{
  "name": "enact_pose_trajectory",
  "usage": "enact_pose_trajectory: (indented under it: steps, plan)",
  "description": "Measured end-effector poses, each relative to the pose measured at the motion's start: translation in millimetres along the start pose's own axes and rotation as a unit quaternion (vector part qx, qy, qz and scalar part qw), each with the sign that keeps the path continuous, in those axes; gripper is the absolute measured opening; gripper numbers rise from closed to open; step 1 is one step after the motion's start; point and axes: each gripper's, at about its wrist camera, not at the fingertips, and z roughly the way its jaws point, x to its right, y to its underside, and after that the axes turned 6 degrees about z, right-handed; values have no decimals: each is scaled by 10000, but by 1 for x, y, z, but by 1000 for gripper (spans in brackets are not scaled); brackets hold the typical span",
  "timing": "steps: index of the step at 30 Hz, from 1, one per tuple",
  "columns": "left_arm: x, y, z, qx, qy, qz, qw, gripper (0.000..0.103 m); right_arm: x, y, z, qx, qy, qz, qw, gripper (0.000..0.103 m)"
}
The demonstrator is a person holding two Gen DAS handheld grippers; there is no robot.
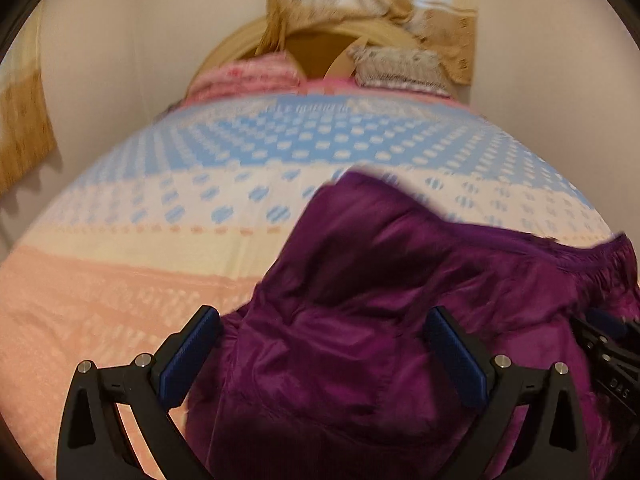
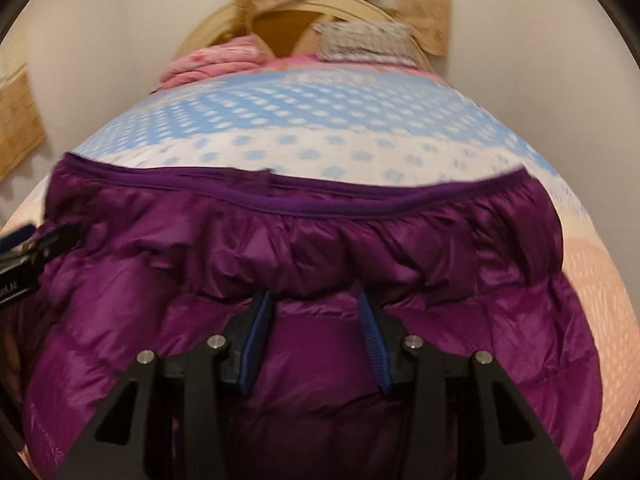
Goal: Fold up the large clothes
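A shiny purple puffer jacket lies on the bed, its zip edge running across the right wrist view. My left gripper is open wide, blue pads either side of the jacket's left part, just above it. My right gripper has its jaws partly closed with a bulging fold of the jacket between the pads. The right gripper's body shows at the right edge of the left wrist view. The left gripper's body shows at the left edge of the right wrist view.
The bed has a cover patterned blue, white and peach. A pink folded blanket and a grey patterned pillow lie at the wooden headboard. Walls stand close on both sides.
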Motion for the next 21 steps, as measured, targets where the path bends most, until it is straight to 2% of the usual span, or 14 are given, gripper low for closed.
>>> enact_pose_trajectory:
  steps: [4,8,21]
  plan:
    - [-7,8,26,-238,132,-301,9992,102,4,12,-2,53,-24,191,9998,48]
    - [-8,15,36,-297,325,-427,9981,102,5,16,-3,32,-75,316,9995,47]
    - [-7,17,51,-665,428,-419,9960,102,2,13,7,-137,37,338,9993,48]
